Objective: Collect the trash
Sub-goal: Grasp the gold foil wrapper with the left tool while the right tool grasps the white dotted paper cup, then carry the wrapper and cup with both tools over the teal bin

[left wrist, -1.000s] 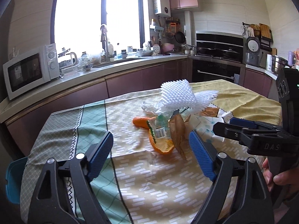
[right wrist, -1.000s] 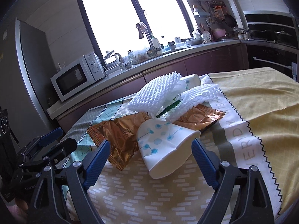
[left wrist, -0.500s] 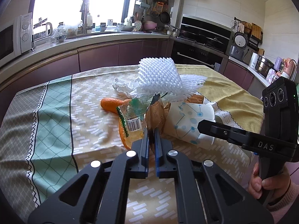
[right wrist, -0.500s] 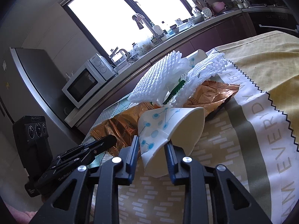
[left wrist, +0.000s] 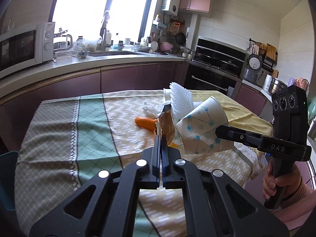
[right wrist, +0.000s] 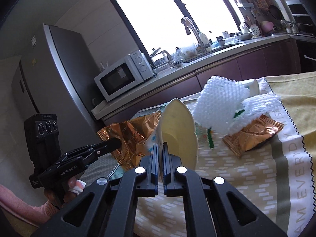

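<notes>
My left gripper (left wrist: 160, 138) is closing the last bit on a copper snack wrapper (left wrist: 166, 125), pads pressed on it, and holds it upright above the table. In the right wrist view the same wrapper (right wrist: 128, 136) hangs from that gripper (right wrist: 116, 142). My right gripper (right wrist: 160, 147) is closing tight on the rim of a white paper cup with blue dots (right wrist: 177, 130), which is squashed and lifted. The left wrist view also has the cup (left wrist: 201, 126). On the cloth lie white foam netting (right wrist: 221, 102), a second copper wrapper (right wrist: 252, 136) and an orange piece (left wrist: 145, 122).
The table (left wrist: 59, 150) wears a patterned cloth in green, beige and yellow. Another pale cup (right wrist: 253, 86) lies behind the netting, and crumpled clear plastic (left wrist: 150, 106) beside it. A counter with a microwave (right wrist: 122, 77) runs behind; a fridge (right wrist: 59, 75) stands left. A blue object (left wrist: 7, 177) sits past the table's left edge.
Both grippers went from wide open to shut: the left on the copper wrapper, the right on the paper cup. Both then rose, lifting wrapper and cup off the pile.
</notes>
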Action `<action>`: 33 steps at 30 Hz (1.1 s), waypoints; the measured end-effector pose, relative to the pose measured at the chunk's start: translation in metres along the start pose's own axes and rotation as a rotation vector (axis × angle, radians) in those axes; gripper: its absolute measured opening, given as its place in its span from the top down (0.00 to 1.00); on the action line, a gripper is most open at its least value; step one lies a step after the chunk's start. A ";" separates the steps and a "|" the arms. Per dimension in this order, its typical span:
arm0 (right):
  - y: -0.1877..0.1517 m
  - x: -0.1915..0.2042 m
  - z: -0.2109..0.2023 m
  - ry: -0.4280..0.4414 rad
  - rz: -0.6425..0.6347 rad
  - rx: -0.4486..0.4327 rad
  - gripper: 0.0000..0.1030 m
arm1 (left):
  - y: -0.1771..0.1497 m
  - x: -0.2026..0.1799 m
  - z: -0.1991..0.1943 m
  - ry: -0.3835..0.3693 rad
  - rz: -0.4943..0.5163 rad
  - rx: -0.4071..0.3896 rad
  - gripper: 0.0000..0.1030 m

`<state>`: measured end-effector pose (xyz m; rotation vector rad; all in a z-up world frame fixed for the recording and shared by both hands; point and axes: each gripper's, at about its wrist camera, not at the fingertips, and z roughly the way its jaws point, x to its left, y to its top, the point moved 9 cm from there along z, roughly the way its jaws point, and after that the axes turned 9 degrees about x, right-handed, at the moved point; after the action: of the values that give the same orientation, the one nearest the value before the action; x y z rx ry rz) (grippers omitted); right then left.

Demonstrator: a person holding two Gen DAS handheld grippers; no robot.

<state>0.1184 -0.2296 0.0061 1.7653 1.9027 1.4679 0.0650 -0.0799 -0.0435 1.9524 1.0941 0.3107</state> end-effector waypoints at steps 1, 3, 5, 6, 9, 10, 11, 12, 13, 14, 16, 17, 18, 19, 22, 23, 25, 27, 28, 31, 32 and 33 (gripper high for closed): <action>0.004 0.013 0.007 0.031 -0.024 0.012 0.97 | 0.000 0.014 -0.014 0.033 -0.017 -0.013 0.98; 0.013 0.040 0.025 0.080 -0.079 0.037 0.97 | -0.002 0.043 -0.039 0.105 -0.051 -0.036 0.98; 0.020 0.069 0.046 0.133 -0.132 0.069 0.97 | -0.005 0.075 -0.065 0.184 -0.095 -0.057 0.98; 0.023 0.085 0.058 0.162 -0.158 0.085 0.97 | -0.007 0.092 -0.077 0.223 -0.119 -0.065 0.98; 0.028 0.126 0.099 0.228 -0.230 0.147 0.97 | -0.017 0.146 -0.112 0.352 -0.198 -0.076 0.98; 0.029 0.139 0.113 0.253 -0.245 0.167 0.97 | -0.021 0.164 -0.123 0.391 -0.223 -0.076 0.98; 0.029 0.152 0.127 0.270 -0.260 0.187 0.97 | -0.025 0.182 -0.133 0.428 -0.247 -0.076 0.98; 0.029 0.163 0.142 0.280 -0.279 0.207 0.97 | -0.029 0.198 -0.142 0.462 -0.270 -0.074 0.98; 0.029 0.176 0.157 0.290 -0.296 0.225 0.97 | -0.034 0.216 -0.150 0.492 -0.294 -0.070 0.98; 0.028 0.186 0.172 0.300 -0.309 0.247 0.97 | -0.040 0.233 -0.155 0.521 -0.319 -0.062 0.98; 0.024 0.205 0.200 0.314 -0.328 0.289 0.97 | -0.052 0.266 -0.161 0.567 -0.362 -0.043 0.98; 0.022 0.213 0.213 0.318 -0.332 0.310 0.97 | -0.058 0.280 -0.163 0.592 -0.381 -0.031 0.98; 0.020 0.222 0.226 0.324 -0.332 0.331 0.97 | -0.065 0.296 -0.162 0.605 -0.399 -0.019 0.98; 0.018 0.229 0.239 0.327 -0.332 0.357 0.97 | -0.071 0.308 -0.162 0.616 -0.419 -0.006 0.98; 0.011 0.244 0.272 0.319 -0.338 0.419 0.97 | -0.085 0.339 -0.152 0.633 -0.459 0.032 0.98; 0.008 0.249 0.281 0.319 -0.339 0.444 0.97 | -0.088 0.348 -0.148 0.643 -0.467 0.047 0.98; 0.002 0.257 0.301 0.304 -0.348 0.486 0.97 | -0.094 0.362 -0.139 0.643 -0.478 0.071 0.98; -0.006 0.262 0.318 0.284 -0.357 0.529 0.97 | -0.099 0.374 -0.130 0.649 -0.493 0.097 0.98; -0.009 0.263 0.325 0.274 -0.355 0.547 0.97 | -0.102 0.379 -0.124 0.644 -0.500 0.109 0.98; -0.017 0.264 0.344 0.243 -0.356 0.594 0.95 | -0.109 0.393 -0.110 0.637 -0.525 0.140 0.95; -0.019 0.265 0.349 0.235 -0.354 0.602 0.95 | -0.111 0.397 -0.107 0.640 -0.534 0.149 0.94; -0.021 0.264 0.354 0.226 -0.352 0.609 0.95 | -0.112 0.402 -0.101 0.637 -0.541 0.156 0.93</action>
<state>0.2684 0.1806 -0.0611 1.3667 2.8273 1.0651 0.1780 0.3226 -0.1418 1.6284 2.0532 0.5775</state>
